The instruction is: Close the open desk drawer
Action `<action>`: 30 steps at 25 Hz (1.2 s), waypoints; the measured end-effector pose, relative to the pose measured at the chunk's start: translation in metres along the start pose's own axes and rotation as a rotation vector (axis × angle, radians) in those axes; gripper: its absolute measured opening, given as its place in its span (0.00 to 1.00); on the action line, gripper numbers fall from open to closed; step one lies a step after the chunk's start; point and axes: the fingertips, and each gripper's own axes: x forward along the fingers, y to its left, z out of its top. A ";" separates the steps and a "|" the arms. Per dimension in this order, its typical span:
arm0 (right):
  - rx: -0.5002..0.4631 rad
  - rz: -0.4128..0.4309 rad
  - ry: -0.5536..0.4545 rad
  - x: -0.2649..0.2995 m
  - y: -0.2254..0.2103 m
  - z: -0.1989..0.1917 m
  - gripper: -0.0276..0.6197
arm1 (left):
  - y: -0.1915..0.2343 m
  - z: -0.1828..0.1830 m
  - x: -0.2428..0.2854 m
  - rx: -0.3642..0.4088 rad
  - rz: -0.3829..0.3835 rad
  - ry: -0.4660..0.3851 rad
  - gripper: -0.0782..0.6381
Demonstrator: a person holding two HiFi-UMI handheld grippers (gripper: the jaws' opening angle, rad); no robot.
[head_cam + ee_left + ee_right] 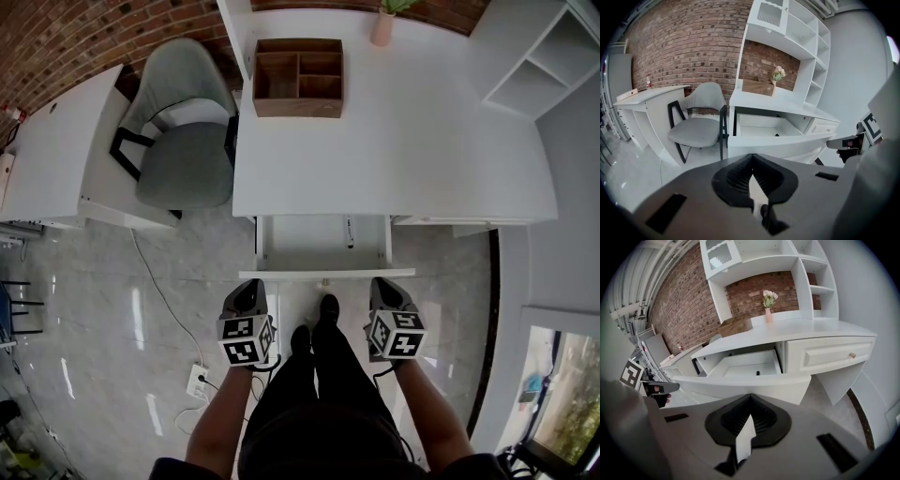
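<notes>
Red brick is running behind a white desk (394, 141) that is carrying a wooden organiser (298, 77) and a small pink vase (382, 28), with a grey chair (183, 150) standing at its left side. The drawer (300, 239) is sitting pulled well out from under the desktop, its white front panel facing the person, and a small dark pen-like item (349, 232) is lying inside toward the right. The left gripper (251, 289) and the right gripper (386, 285) are hovering just short of that front panel, one toward each end, and neither is touching it. Both gripper views are showing the jaws pressed together with nothing between them, so the tools are looking set to act as blunt pushers, not pinchers. Judging from this, the closing push is not yet beginning. Several things could be going wrong from here: if one gripper is leading the other, the drawer may be skewing on its runners and jamming partway. The front is looking smooth, so narrow closed tips may be sliding sideways or off the top edge. A hard shove may be slamming the drawer and sending the loose dark item rolling. The person's shoes (315, 323) are standing near the panel, so leaning in may be crowding the push
</notes>
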 end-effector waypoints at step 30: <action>-0.037 0.000 -0.023 0.064 -0.014 0.070 0.05 | 0.015 0.068 0.067 -0.059 0.032 -0.046 0.12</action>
